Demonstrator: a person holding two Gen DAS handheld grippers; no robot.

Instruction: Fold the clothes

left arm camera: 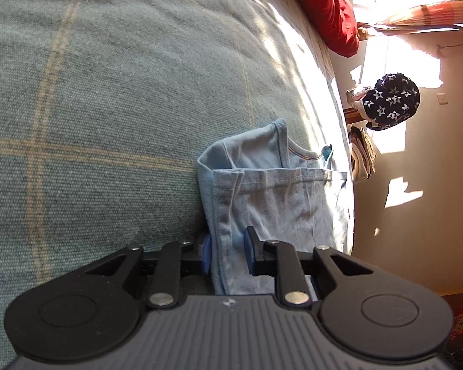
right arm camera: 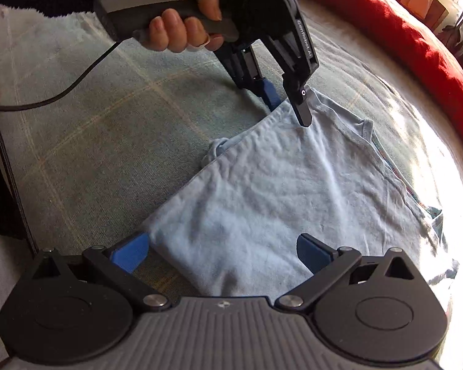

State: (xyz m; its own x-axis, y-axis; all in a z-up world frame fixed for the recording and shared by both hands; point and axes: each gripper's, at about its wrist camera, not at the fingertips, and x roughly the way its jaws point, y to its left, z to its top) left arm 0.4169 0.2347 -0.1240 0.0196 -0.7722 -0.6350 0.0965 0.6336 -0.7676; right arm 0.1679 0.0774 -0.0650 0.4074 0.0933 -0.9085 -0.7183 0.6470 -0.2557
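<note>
Two grippers, left gripper [left arm camera: 227,251] pinching soft blue shirt [right arm camera: 262,191] hem (wrinkled cotton), right gripper [right arm camera: 222,249] spread wide.

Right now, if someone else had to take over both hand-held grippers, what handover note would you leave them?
Left hand-held gripper: fingers around a corner of the light blue shirt, a small gap showing, so the grip is not clearly closed.
Right hand-held gripper: open, fingers wide on either side of the shirt's near edge, not gripping.
Shirt: lies on the green plaid blanket, already folded over at least once; collar edge visible.
Left to do: close the right gripper on its corner, make the next fold, flatten.
</note>
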